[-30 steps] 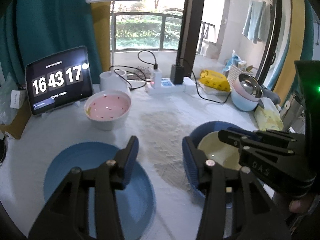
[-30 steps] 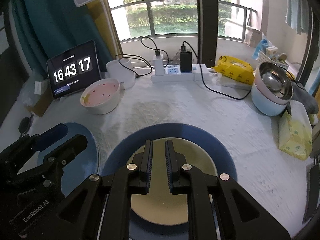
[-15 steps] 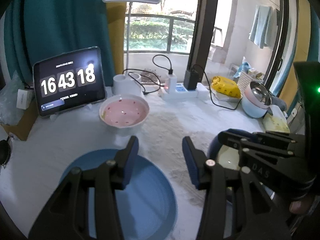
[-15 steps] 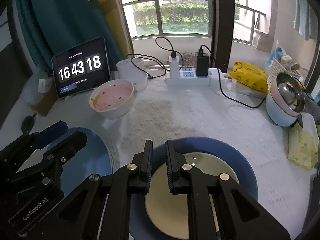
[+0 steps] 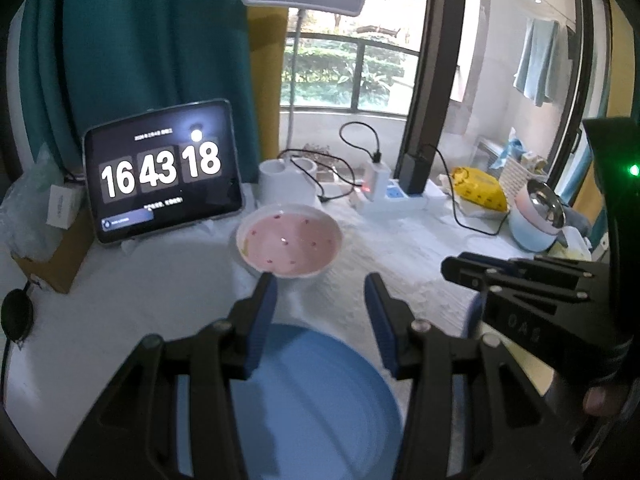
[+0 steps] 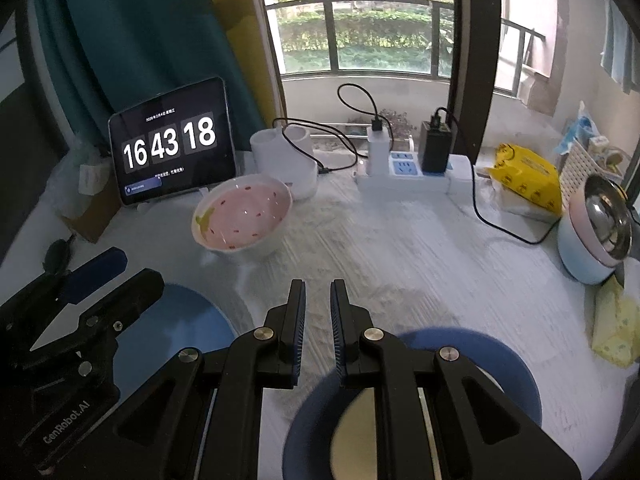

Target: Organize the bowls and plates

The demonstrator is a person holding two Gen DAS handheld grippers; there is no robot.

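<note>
The worktop (image 6: 420, 248), draped in a white cloth, is still carrying the crockery scattered about, so the sorting is looking barely begun. Near the right edge, a dark blue plate (image 6: 516, 364) is lying flat with a cream plate (image 6: 356, 424) sitting on top of it; that pair is the only stacking showing among the loose pieces. To the left and just apart from it, a light blue plate (image 5: 320, 408) is lying alone, nothing on it. Farther back, left of centre, a pink bowl (image 6: 242, 216) with red flecks is standing by itself just in front of a white holder (image 6: 282, 160). At the far right, a steel bowl (image 6: 606, 216) is nesting inside a pale bowl (image 6: 580, 256); whether that counts as finished I cannot judge.

The left gripper (image 5: 320, 300) is hovering over the far rim of the light blue plate, its fingers spread and gripping nothing. The right gripper (image 6: 318, 304) is hanging over the cloth just beyond the dark blue plate, its fingers pressed nearly together, empty.

By my reckoning the light blue plate and the pink bowl are waiting to be gathered with the rest.
</note>
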